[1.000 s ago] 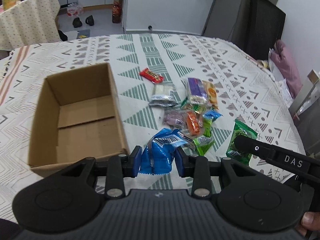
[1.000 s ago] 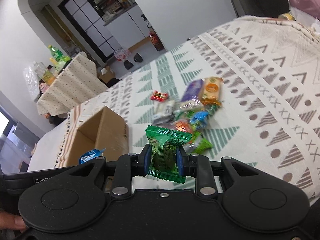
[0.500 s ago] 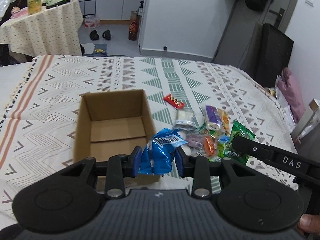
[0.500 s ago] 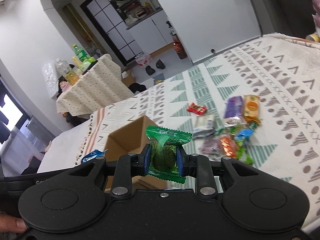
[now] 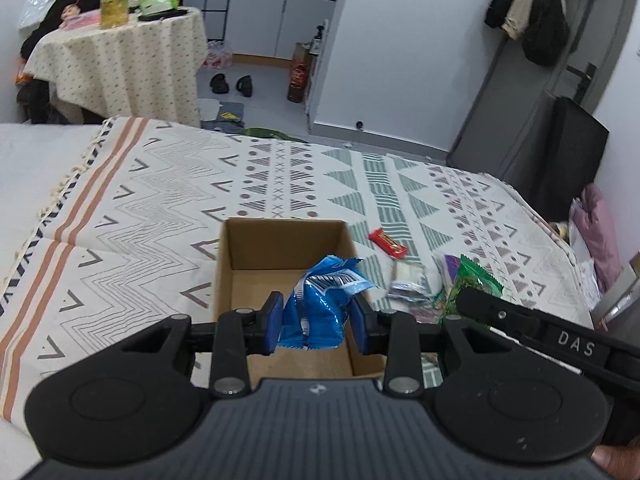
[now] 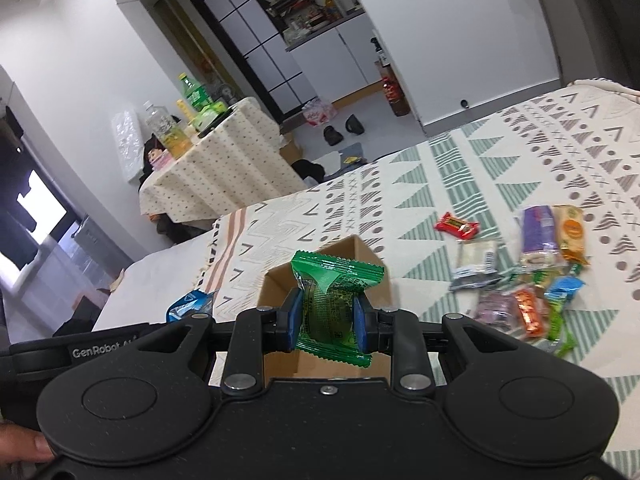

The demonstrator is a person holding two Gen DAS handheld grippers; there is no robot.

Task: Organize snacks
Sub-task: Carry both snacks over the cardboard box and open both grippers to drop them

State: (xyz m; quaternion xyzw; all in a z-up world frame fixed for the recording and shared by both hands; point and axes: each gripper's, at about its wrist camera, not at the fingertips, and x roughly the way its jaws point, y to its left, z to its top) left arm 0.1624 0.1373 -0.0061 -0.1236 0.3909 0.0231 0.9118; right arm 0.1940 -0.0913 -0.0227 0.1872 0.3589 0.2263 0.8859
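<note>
My left gripper [image 5: 318, 326] is shut on a crumpled blue snack packet [image 5: 320, 304], held above the open cardboard box [image 5: 240, 248], whose floor looks bare. My right gripper [image 6: 327, 320] is shut on a green snack packet [image 6: 332, 300], just above the same box [image 6: 348, 250]. That green packet [image 5: 474, 284] also shows at the right of the left wrist view, and the blue packet [image 6: 190, 304] at the left of the right wrist view. Several loose snacks [image 6: 528, 280] lie in a pile right of the box, with a red bar [image 5: 387, 243] apart from them.
The box and snacks rest on a patterned cloth [image 5: 140, 200] over a bed. Beyond it stand a small table with bottles [image 5: 116, 52], shoes on the floor [image 5: 232, 84], a dark chair [image 5: 560, 152] and a pink cushion [image 5: 600, 232] at the right.
Both grippers have risen and swung left with their packets, from over the snack pile to over the cardboard box. Neither grip has changed.
</note>
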